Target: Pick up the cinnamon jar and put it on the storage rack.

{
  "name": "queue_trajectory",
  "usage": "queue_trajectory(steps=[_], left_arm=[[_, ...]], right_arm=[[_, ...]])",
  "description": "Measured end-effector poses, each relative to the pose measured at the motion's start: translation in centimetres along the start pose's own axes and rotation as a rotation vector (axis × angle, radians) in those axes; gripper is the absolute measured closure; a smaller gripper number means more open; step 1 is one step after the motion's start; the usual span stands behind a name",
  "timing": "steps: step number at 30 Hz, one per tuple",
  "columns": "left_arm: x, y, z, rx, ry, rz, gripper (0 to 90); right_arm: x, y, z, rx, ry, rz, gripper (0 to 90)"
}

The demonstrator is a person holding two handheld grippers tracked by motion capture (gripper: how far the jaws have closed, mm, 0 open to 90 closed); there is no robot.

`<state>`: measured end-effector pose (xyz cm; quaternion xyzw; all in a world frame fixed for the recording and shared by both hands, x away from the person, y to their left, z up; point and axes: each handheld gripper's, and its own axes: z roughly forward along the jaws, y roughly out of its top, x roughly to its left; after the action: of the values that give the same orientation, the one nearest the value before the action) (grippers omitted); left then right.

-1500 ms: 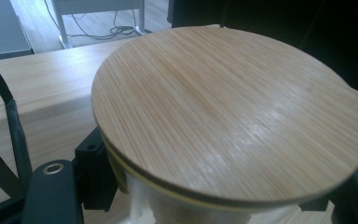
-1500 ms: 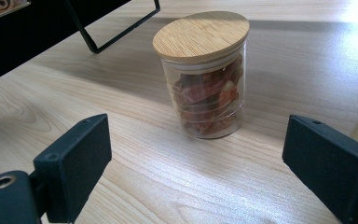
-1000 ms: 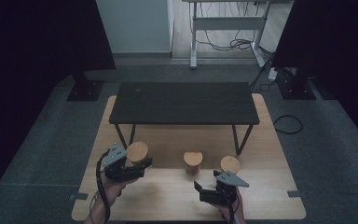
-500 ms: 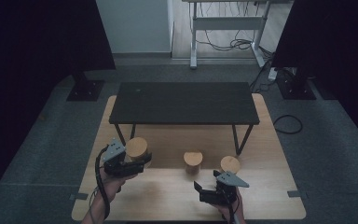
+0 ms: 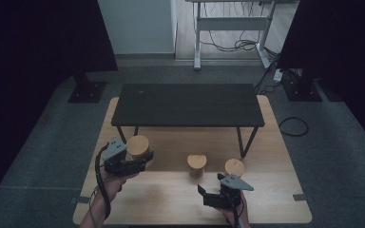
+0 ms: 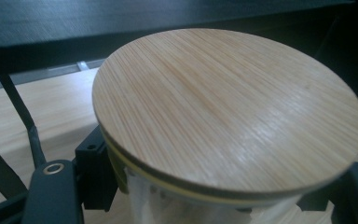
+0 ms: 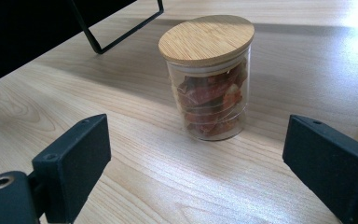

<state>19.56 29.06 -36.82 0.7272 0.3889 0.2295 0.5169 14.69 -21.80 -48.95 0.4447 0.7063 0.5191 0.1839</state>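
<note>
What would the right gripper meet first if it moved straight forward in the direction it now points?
Probably the glass jar with the wooden lid, holding reddish-orange pieces. It stands on the wooden tabletop ahead of the open right gripper, roughly centred between its fingers, with bare wood before it.

From where I stand, no writing, label, brand, number or sign can be read anywhere. The wooden lid [image 6: 228, 112] close before the left gripper's camera carries only grain. The glass jar [image 7: 209, 79] with reddish pieces inside, standing on the wooden table [image 7: 168, 186], has a bare wall and a plain wooden top. The dark low table [image 5: 187, 104] beyond that jar has a small pale speck on its top, too small to tell.
</note>
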Motion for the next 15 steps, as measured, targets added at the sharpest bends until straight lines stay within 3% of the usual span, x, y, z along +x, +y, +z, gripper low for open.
queue_trajectory(steps=[15], left_arm=[[0.0,1.1,-0.1,0.006,0.017,0.021,24.9]], right_arm=[[-0.1,0.1,-0.1,-0.004,-0.003,0.002,7.0]])
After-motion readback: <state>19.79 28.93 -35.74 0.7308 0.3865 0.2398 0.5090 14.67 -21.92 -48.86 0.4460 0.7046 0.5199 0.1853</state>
